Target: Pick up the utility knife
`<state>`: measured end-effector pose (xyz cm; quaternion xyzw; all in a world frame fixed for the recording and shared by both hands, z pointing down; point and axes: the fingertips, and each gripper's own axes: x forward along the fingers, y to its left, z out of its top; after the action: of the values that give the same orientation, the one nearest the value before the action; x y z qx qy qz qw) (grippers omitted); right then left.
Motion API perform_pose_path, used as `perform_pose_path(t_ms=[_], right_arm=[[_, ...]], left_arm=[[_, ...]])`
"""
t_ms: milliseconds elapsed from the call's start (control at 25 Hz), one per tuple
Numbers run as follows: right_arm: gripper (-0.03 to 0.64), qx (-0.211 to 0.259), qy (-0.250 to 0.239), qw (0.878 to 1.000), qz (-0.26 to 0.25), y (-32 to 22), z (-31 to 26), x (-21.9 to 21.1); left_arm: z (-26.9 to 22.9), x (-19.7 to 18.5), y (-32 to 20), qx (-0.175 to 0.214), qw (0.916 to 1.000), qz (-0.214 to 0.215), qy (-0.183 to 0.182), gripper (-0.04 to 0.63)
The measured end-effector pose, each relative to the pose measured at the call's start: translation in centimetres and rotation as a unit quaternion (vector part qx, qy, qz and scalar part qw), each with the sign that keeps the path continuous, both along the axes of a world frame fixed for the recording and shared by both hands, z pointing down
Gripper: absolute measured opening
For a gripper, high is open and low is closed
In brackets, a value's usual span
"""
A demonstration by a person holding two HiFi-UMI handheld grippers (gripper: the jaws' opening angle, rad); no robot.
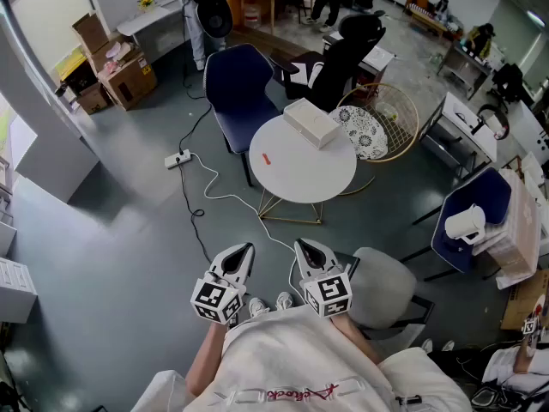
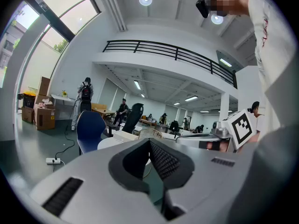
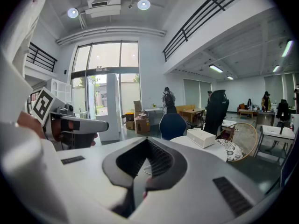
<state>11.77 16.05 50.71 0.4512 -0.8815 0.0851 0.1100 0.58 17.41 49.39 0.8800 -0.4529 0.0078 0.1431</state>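
The utility knife [image 1: 265,159] shows as a small red sliver on the left part of a round white table [image 1: 296,178], well ahead of me on the floor. A white box [image 1: 312,122] lies at the table's far edge. My left gripper [image 1: 244,251] and right gripper [image 1: 306,248] are held side by side close to my body, both shut with nothing between the jaws, far short of the table. In the left gripper view the left gripper [image 2: 150,143] points toward the table, and in the right gripper view the right gripper [image 3: 147,142] does too. The knife is too small to make out in either.
A blue chair [image 1: 237,89] and a black office chair [image 1: 347,46] stand behind the table, a wicker chair [image 1: 388,120] at its right. A grey seat [image 1: 388,288] is at my right. A power strip [image 1: 177,158] with white cable lies on the floor to the left.
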Motion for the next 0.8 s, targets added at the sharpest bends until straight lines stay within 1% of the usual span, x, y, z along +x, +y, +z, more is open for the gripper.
perform_pose_path(t_ms=[360,560,800], right_arm=[[0.015,-0.006,0.004,1.000,-0.010,0.0,0.9,-0.7],[0.017,-0.008,-0.013,1.000,-0.013,0.1,0.8,-0.2],[0.017,-0.010,-0.024,1.000,-0.009,-0.2,0.7,0.5]], left_arm=[[0.8,-0.3,-0.1,-0.004,1.0000,-0.002,0.002,0.012],[1.0,0.0,0.2,-0.007,1.0000,-0.005,-0.002,0.012],[0.6,0.7,0.0,-0.005,0.9998,-0.002,-0.017,0.012]])
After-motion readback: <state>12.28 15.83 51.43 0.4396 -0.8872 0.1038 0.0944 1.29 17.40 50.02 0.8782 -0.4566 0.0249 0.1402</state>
